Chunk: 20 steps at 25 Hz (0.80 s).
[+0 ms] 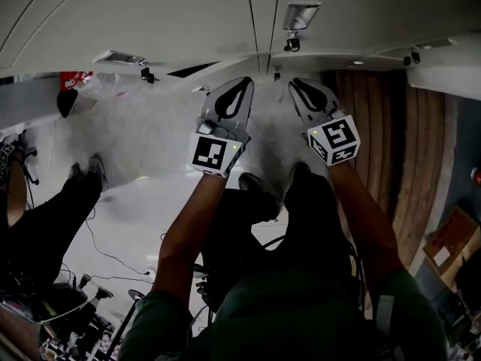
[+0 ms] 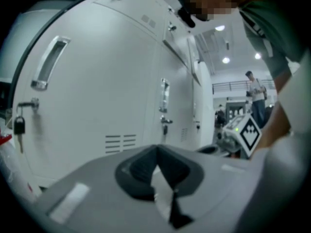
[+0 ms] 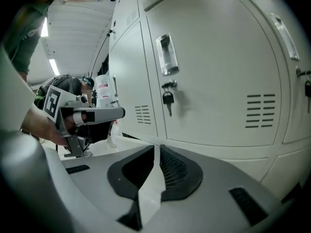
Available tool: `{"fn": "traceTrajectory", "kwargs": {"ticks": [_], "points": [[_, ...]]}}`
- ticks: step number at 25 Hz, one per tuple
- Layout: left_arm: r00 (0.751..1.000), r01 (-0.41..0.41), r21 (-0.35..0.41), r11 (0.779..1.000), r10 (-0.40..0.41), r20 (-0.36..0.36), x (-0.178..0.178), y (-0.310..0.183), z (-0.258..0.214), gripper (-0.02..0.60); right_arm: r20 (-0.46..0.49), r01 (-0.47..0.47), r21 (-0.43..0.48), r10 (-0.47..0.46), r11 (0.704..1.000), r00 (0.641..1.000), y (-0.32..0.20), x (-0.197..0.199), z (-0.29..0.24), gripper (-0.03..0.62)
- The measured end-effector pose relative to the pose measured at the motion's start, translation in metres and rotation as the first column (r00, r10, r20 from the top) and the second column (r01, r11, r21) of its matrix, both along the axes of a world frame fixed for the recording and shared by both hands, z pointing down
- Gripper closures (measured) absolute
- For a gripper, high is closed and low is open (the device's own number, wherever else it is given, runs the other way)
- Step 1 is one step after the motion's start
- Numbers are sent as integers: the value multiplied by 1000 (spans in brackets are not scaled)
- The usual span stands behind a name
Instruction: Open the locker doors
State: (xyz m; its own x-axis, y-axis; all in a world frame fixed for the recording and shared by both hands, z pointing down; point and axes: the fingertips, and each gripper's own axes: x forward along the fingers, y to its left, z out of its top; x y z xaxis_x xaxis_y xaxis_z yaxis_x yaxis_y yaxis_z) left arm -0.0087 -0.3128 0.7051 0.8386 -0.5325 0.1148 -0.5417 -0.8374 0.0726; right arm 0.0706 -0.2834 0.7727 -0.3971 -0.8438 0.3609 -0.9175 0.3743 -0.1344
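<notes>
Left gripper jaws pressed together, empty; right gripper the same. Nearest locker door shut, its recessed handle at 12 o'clock, key beneath. Approach step, likely. Next move: part jaws, take handle, pull.

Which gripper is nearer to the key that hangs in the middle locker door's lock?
Right. The right gripper points straight at the key; the left gripper sits further off, to its left.
</notes>
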Motion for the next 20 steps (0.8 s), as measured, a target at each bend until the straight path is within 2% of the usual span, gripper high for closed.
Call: {"fn": "traceTrajectory", "kwargs": {"ticks": [7, 11, 14, 16, 20], "points": [[999, -20, -5, 1000, 20, 33, 15, -11, 65, 568, -11, -11, -55, 10, 998, 1000, -16, 8, 87, 586], [995, -62, -3, 998, 62, 78, 22, -13, 104, 568, -5, 2, -81, -2, 997, 1000, -25, 9, 130, 583], [990, -89, 13, 996, 87, 108, 26, -16, 131, 568, -8, 16, -99, -17, 995, 1000, -34, 11, 163, 540], [991, -80, 13, 997, 78, 108, 26, -21, 148, 568, -18, 13, -112, -16, 994, 1000, -41, 13, 184, 518], [994, -58, -4, 998, 58, 88, 29, -26, 171, 568, -34, 26, -129, -31, 991, 999, -53, 8, 213, 516]]}}
